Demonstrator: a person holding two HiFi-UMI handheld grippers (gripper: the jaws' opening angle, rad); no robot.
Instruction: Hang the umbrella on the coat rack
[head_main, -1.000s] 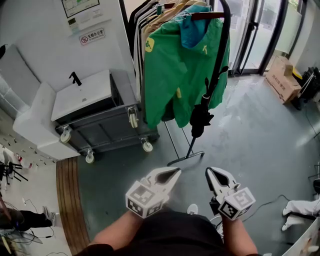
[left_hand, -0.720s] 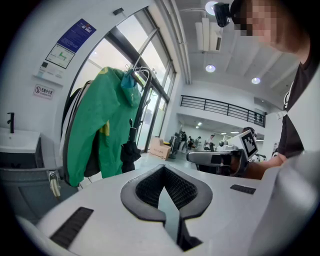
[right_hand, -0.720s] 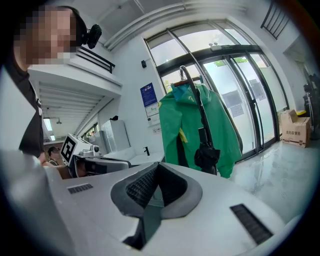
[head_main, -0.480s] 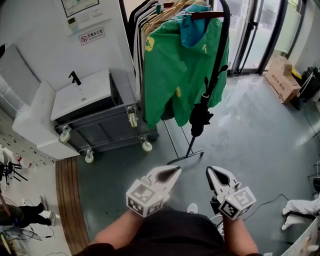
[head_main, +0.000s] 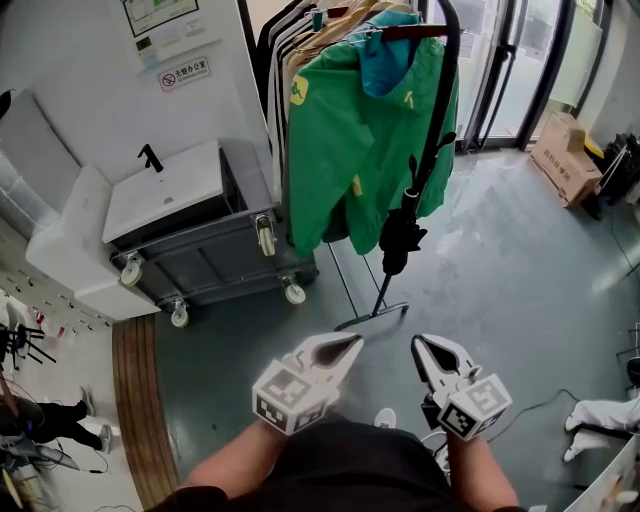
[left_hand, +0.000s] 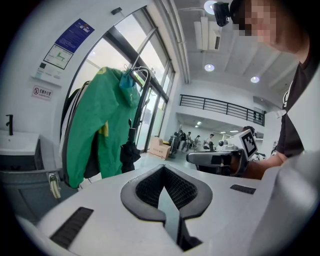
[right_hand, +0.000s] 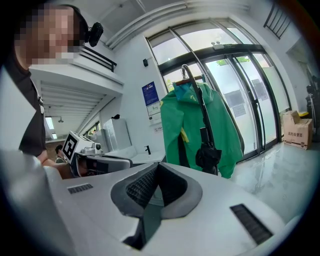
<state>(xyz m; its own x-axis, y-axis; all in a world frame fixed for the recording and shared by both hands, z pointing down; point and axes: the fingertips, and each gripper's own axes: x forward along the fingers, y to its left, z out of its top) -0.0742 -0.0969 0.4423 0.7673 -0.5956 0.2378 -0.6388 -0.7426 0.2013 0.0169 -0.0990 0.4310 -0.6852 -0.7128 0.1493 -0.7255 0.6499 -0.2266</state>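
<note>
A black folded umbrella (head_main: 400, 235) hangs from the dark coat rack (head_main: 441, 110), beside a green jacket (head_main: 350, 150); its tip points down toward the rack's foot (head_main: 372, 317). Both gripper views show the umbrella (left_hand: 129, 152) (right_hand: 207, 155) some way ahead. My left gripper (head_main: 350, 343) and right gripper (head_main: 422, 345) hover side by side close to my body, well short of the rack. Both are shut, with nothing between the jaws. Seen along the left gripper (left_hand: 162, 170), the right one is off to its right; along the right gripper (right_hand: 157, 167), the left one is off to its left.
A grey wheeled cart (head_main: 215, 250) with a white sink top (head_main: 165, 190) stands left of the rack. A cardboard box (head_main: 562, 155) sits by the glass doors (head_main: 520, 60) at the right. More clothes hang behind the jacket. A cable runs across the grey floor near my right.
</note>
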